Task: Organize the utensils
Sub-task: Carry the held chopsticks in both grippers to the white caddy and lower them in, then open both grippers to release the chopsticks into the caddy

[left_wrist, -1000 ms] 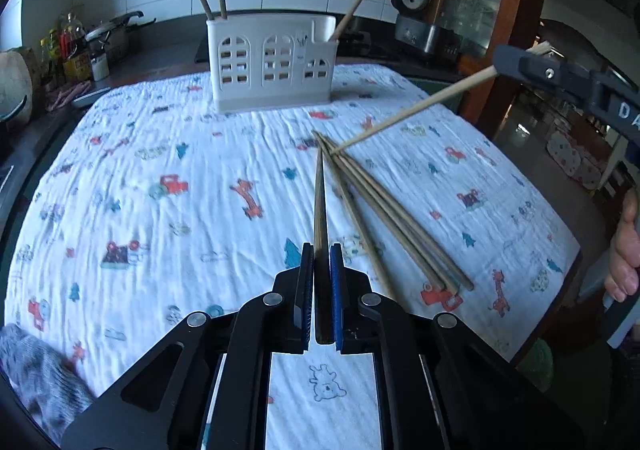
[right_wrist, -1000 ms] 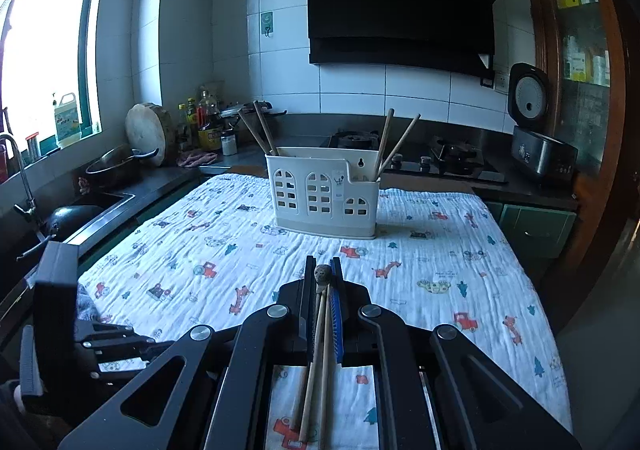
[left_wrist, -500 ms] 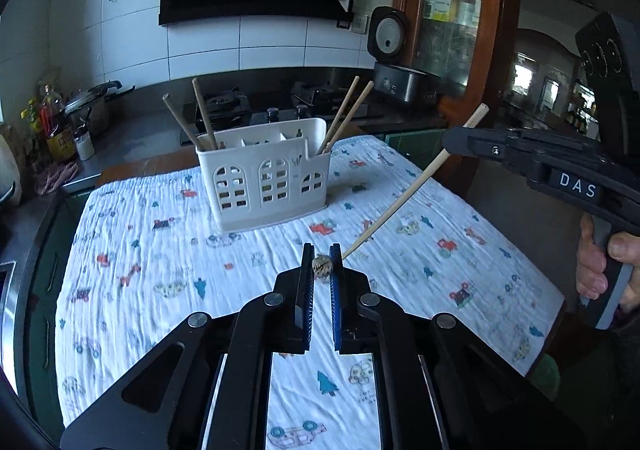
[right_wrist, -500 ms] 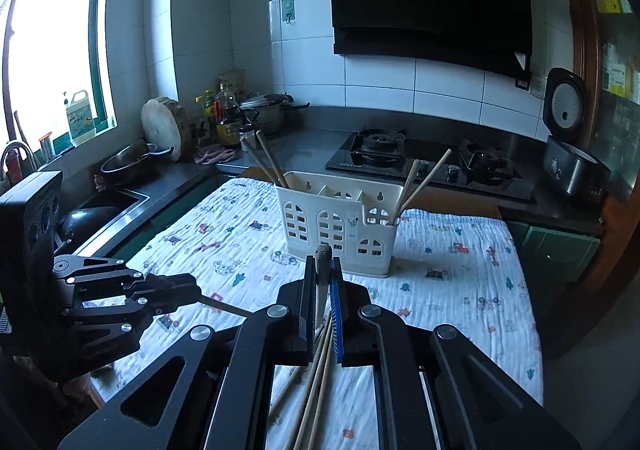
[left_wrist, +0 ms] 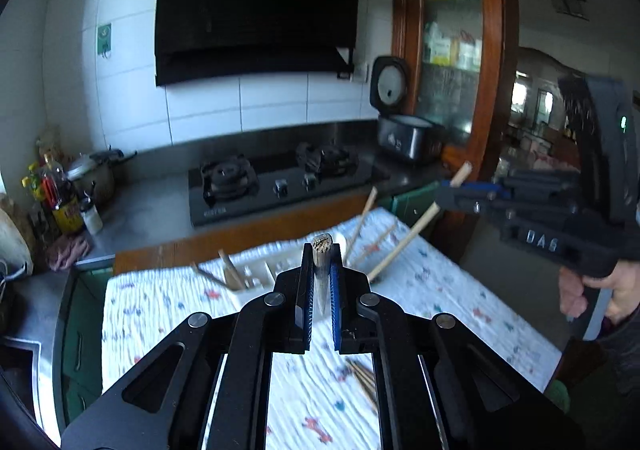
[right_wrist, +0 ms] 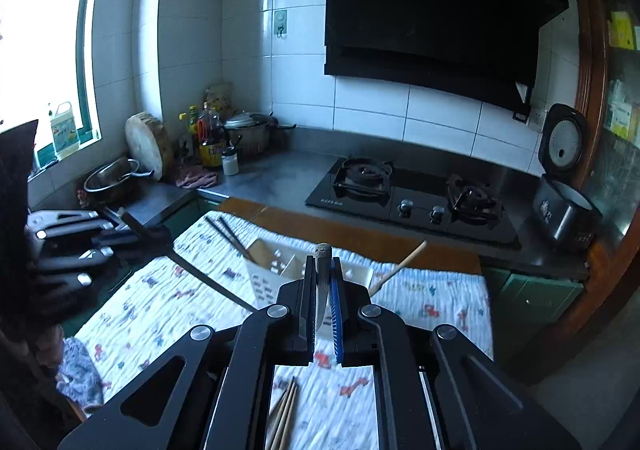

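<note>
Right wrist view only: window (right_wrist: 36, 50), cutting board (right_wrist: 146, 144)

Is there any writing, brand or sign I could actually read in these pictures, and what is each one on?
"DAS": raised letters on the side of the black handheld right gripper, seen in the left wrist view.
Pale brand lettering on the front edge of the black glass gas hob: too blurred to read.
Small lettering on the top edge of the black range hood: too small to read.
Green and white sticker on the white wall tiles: a sign, its text unreadable.
</note>
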Demonstrator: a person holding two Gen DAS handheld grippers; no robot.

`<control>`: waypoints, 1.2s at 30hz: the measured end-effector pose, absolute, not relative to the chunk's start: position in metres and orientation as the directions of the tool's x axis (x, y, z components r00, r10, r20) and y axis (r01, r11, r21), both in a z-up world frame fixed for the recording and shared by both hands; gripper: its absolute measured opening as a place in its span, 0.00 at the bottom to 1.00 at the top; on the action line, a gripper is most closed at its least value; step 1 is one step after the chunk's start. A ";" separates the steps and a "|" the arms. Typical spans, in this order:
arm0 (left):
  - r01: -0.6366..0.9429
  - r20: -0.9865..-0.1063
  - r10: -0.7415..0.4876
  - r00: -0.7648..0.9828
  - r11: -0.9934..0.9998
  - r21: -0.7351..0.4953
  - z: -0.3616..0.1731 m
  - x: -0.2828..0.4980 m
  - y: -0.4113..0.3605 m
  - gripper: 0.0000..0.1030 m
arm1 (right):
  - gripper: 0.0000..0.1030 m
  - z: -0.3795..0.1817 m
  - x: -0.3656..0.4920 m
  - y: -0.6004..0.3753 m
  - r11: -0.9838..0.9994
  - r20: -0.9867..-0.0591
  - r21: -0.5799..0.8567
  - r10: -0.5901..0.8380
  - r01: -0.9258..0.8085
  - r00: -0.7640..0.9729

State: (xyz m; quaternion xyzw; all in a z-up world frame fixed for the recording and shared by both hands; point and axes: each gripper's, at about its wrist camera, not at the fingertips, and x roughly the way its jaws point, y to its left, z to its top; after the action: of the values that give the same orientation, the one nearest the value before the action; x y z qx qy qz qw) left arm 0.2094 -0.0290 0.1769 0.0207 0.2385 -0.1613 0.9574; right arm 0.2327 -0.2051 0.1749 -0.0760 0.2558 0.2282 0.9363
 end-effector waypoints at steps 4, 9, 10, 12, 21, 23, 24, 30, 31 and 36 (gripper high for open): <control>0.276 -0.428 -0.259 0.866 0.961 -0.024 0.199 0.229 -0.021 0.06 | 0.06 0.185 0.249 -0.202 0.898 -0.501 -0.050 0.356 -0.437 0.789; 0.227 -0.448 -0.215 0.868 0.974 -0.027 0.196 0.263 -0.013 0.06 | 0.06 0.184 0.269 -0.199 0.909 -0.500 -0.059 0.331 -0.413 0.800; 0.219 -0.456 -0.209 0.865 0.975 -0.031 0.193 0.269 -0.011 0.06 | 0.06 0.182 0.274 -0.198 0.913 -0.499 -0.070 0.317 -0.401 0.807; 0.209 -0.473 -0.203 0.857 0.977 -0.041 0.186 0.280 -0.008 0.06 | 0.06 0.175 0.284 -0.197 0.915 -0.510 -0.072 0.308 -0.397 0.803; 0.174 -0.543 -0.172 0.822 0.984 -0.048 0.152 0.313 0.000 0.06 | 0.06 0.149 0.311 -0.194 0.917 -0.560 -0.038 0.310 -0.397 0.769; 0.171 -0.561 -0.172 0.810 0.984 -0.055 0.144 0.320 0.002 0.06 | 0.06 0.142 0.316 -0.191 0.915 -0.574 -0.033 0.312 -0.402 0.757; 0.166 -0.569 -0.167 0.805 0.985 -0.055 0.141 0.323 0.003 0.06 | 0.06 0.139 0.317 -0.190 0.914 -0.577 -0.032 0.313 -0.404 0.754; 0.162 -0.592 -0.168 0.789 0.985 -0.063 0.126 0.329 0.004 0.06 | 0.07 0.125 0.326 -0.187 0.914 -0.599 -0.022 0.312 -0.405 0.737; 0.163 -0.595 -0.170 0.786 0.984 -0.065 0.125 0.329 0.004 0.06 | 0.07 0.123 0.327 -0.186 0.915 -0.602 -0.022 0.309 -0.402 0.736; 0.164 -0.602 -0.166 0.781 0.985 -0.059 0.120 0.329 0.001 0.06 | 0.07 0.115 0.331 -0.184 0.917 -0.617 -0.016 0.303 -0.397 0.726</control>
State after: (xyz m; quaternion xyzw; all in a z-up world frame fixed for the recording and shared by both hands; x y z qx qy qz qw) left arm 0.3287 0.0008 0.1197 -0.0018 0.3192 -0.0873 0.9437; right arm 0.3306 -0.1843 0.1147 -0.0739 0.3182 0.1892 0.9260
